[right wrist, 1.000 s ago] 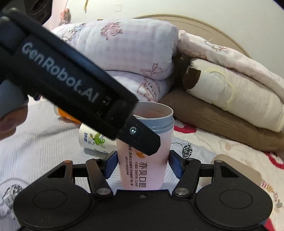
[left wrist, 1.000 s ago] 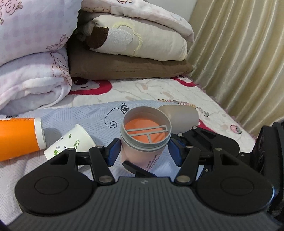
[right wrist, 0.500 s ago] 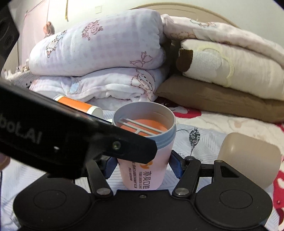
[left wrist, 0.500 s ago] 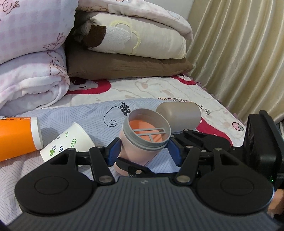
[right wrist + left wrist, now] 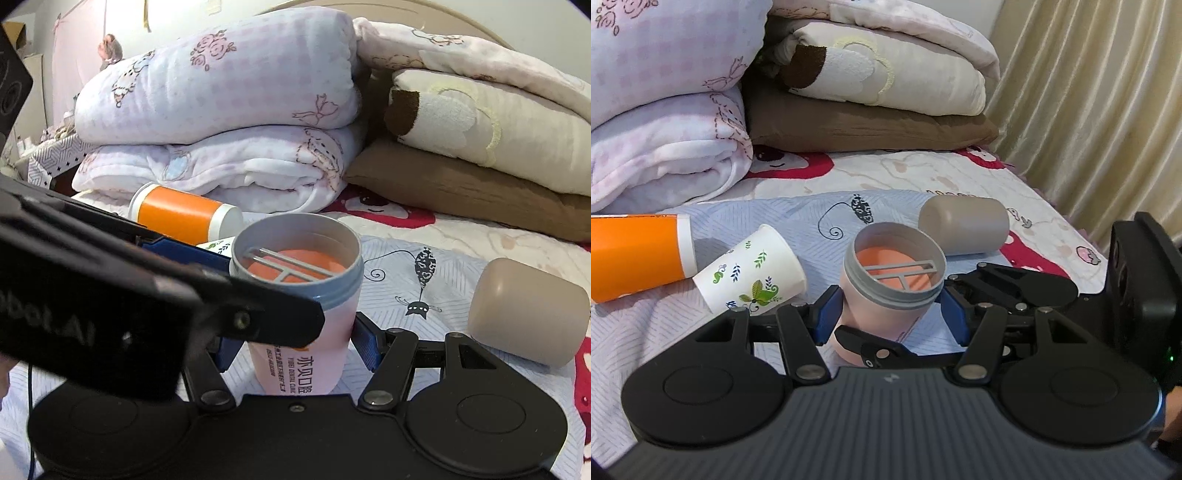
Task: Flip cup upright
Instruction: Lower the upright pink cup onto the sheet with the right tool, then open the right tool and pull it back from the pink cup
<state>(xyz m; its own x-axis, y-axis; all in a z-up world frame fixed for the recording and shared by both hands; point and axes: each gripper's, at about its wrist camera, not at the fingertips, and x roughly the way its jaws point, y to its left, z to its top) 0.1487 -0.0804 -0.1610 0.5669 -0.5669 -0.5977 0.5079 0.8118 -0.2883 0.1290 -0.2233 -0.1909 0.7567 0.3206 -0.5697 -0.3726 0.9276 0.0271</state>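
A pink cup [image 5: 886, 295] with a grey-blue threaded rim and a grey grid inside stands mouth up on the bed sheet, leaning a little; it also shows in the right wrist view [image 5: 299, 325]. My left gripper [image 5: 892, 317] has its blue pads on both sides of the cup near the rim. My right gripper [image 5: 295, 349] has its blue pads on both sides of the cup's lower body. Both look closed on it. The left gripper's body crosses the left of the right wrist view.
A white paper cup with a leaf print [image 5: 750, 273], an orange-and-white cup [image 5: 635, 254] and a beige cup [image 5: 964, 229] lie on their sides on the sheet. Folded blankets and pillows [image 5: 849, 85] are stacked behind. A curtain [image 5: 1108, 110] hangs at the right.
Both grippers have drawn back and shifted with the cup between them. The cup sits lower toward the sheet and tilts slightly. The beige cup has come further into view.
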